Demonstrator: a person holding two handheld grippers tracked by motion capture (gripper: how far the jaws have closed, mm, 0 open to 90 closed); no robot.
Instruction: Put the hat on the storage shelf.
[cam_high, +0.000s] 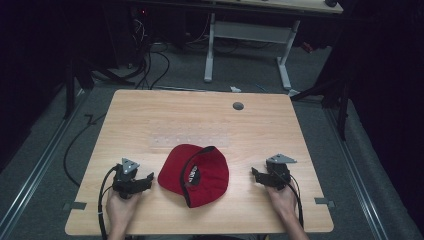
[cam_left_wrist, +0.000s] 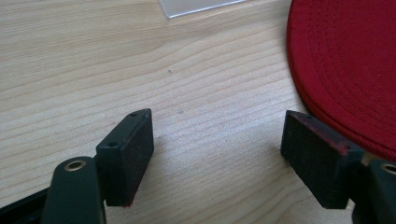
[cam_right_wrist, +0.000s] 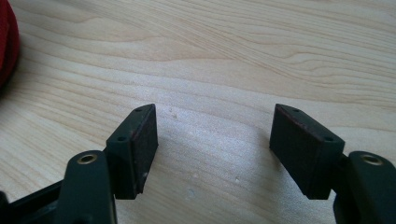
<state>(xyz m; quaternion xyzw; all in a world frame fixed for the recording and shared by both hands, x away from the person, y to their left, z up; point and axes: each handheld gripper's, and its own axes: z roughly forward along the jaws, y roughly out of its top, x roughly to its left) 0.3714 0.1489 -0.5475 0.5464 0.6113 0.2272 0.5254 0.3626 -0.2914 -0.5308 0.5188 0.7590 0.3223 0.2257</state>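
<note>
A red baseball cap (cam_high: 195, 174) with a black inner band lies upturned near the front middle of the wooden table (cam_high: 200, 120). My left gripper (cam_high: 148, 179) rests on the table just left of the cap, jaws open and empty. In the left gripper view its open gripper (cam_left_wrist: 219, 154) frames bare wood, with the cap's red brim (cam_left_wrist: 345, 65) close by the right jaw. My right gripper (cam_high: 255, 175) sits on the table to the cap's right, apart from it, also open. The right gripper view shows that gripper (cam_right_wrist: 215, 149) over bare wood and a sliver of the cap (cam_right_wrist: 7, 42) at far left.
A clear plastic strip (cam_high: 190, 140) lies flat behind the cap, its corner (cam_left_wrist: 196, 5) in the left gripper view. A round grommet hole (cam_high: 238, 106) sits near the table's far edge. Cables and a white desk frame (cam_high: 247, 45) stand on the floor beyond.
</note>
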